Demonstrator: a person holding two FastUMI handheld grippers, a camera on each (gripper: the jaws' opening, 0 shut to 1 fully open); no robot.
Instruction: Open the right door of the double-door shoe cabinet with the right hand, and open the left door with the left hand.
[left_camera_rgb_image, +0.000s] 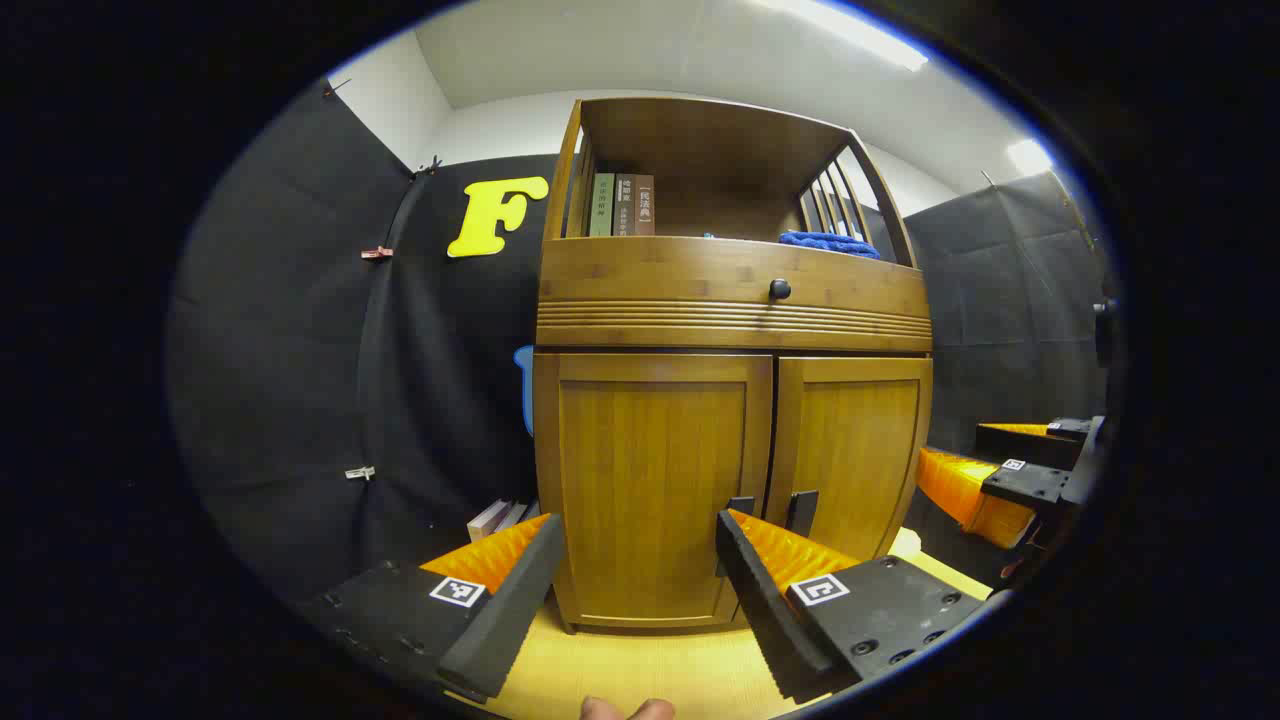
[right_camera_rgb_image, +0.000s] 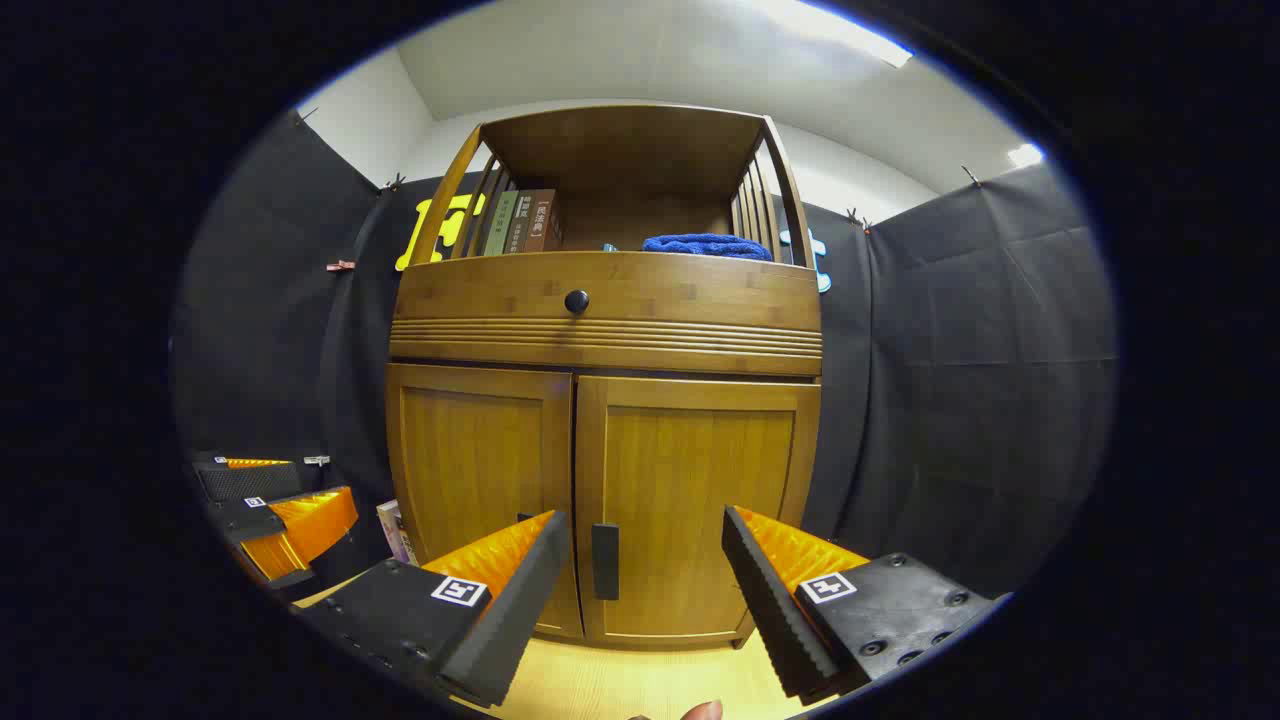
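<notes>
You are at the approach: both doors of the shoe cabinet are closed, and it stands on the pale worktop against the black booth wall. Your right gripper hangs in front of the right door, fingers spread wide and empty, with that door's dark vertical handle showing between them, left of the middle of the gap and not yet touched. Your left gripper faces the left door, also wide and empty; its handle peeks out behind the right-hand finger. I judge the right door comes first: go forward, bracket the handle, close, then pull along the door's swing. Above, books and a blue cloth sit on the open shelf.
</notes>
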